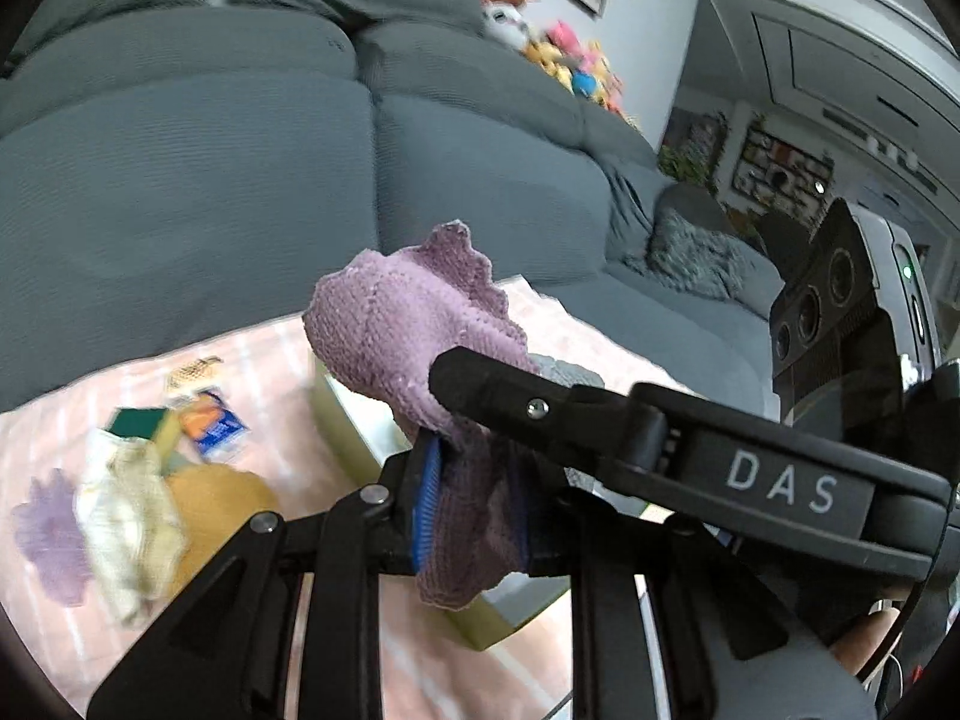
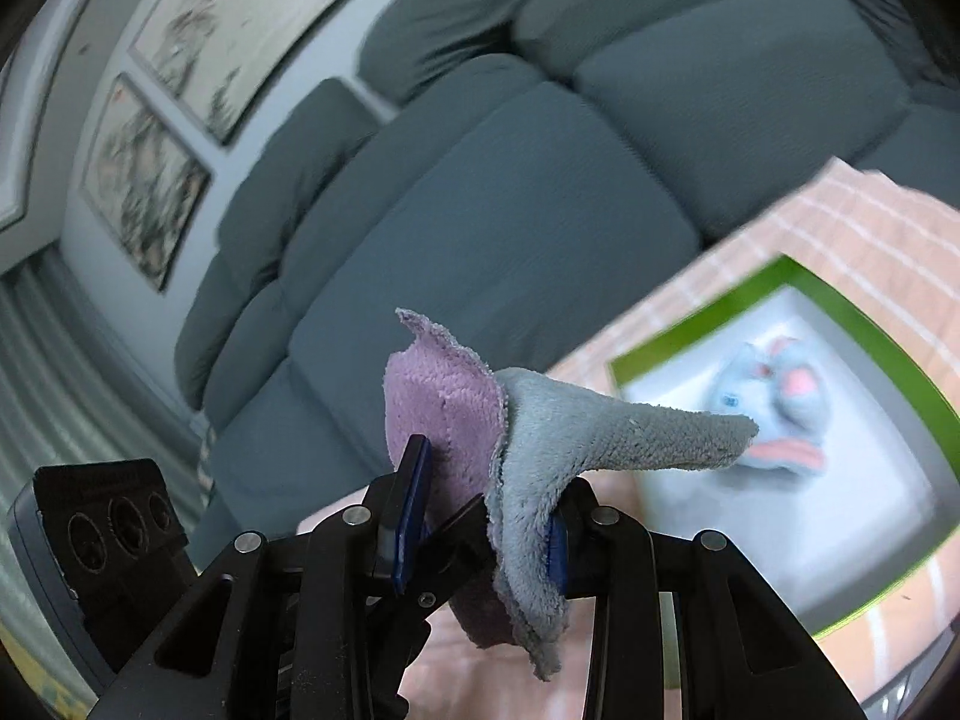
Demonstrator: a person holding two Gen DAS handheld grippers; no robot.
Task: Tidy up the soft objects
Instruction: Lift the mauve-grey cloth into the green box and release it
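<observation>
A purple terry cloth (image 1: 390,330) hangs in the air between both grippers, with a grey-blue cloth (image 2: 606,432) lying against it. My left gripper (image 1: 474,498) is shut on the purple cloth's lower part, blue pads pressing it. A finger of my right gripper (image 1: 498,390) crosses in from the right and bears on the same bundle. In the right wrist view my right gripper (image 2: 486,516) is shut on the purple (image 2: 444,408) and grey-blue layers together. Below stands a green-rimmed box (image 2: 708,294) holding a light-blue plush toy (image 2: 774,414).
On the pink checked tablecloth (image 1: 270,360) at the left lie a lilac cloth (image 1: 51,534), a cream cloth (image 1: 132,516), an orange cloth (image 1: 222,498), a sponge (image 1: 144,420) and a small packet (image 1: 216,420). A grey sofa (image 1: 180,180) stands behind, with plush toys (image 1: 570,60) on it.
</observation>
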